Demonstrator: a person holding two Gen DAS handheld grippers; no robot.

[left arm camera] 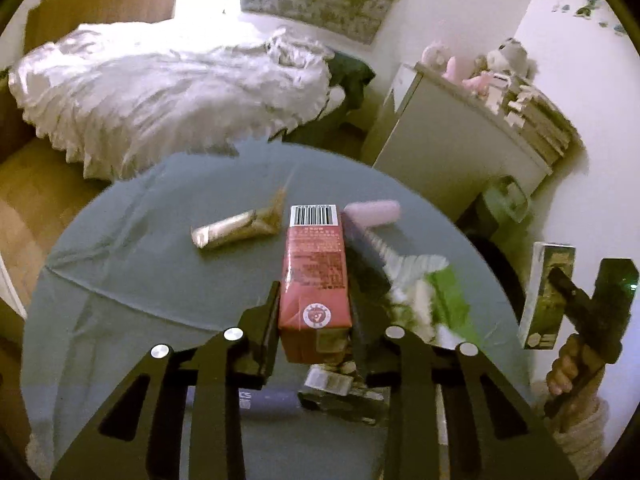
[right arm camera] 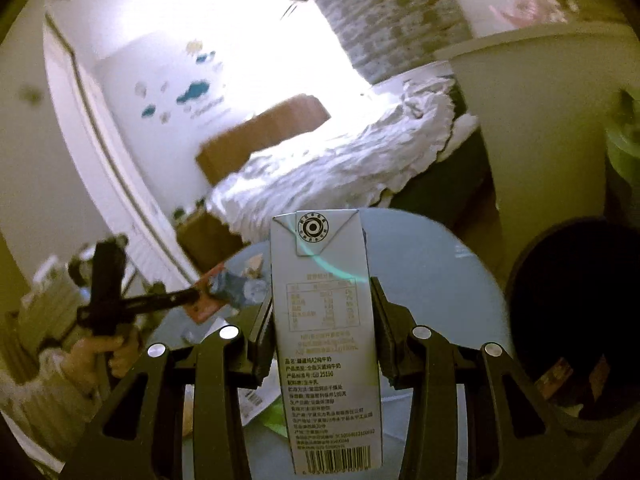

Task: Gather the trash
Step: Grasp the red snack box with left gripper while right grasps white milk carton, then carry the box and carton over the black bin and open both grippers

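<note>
My left gripper (left arm camera: 316, 300) is shut on a red drink carton (left arm camera: 314, 276) and holds it above the round blue table (left arm camera: 120, 280). My right gripper (right arm camera: 320, 304) is shut on a pale blue milk carton (right arm camera: 324, 340), held above the table's right side near a dark bin (right arm camera: 580, 312). The right gripper with its carton (left arm camera: 548, 296) also shows at the right of the left wrist view. On the table lie a gold tube (left arm camera: 236, 232), a pink tube (left arm camera: 376, 210), and a crumpled green and white wrapper (left arm camera: 432, 296).
A bed with white bedding (left arm camera: 160, 96) stands beyond the table. A white cabinet (left arm camera: 452, 140) with toys on top is at the right. More wrappers (left arm camera: 340, 388) lie on the table under the left gripper.
</note>
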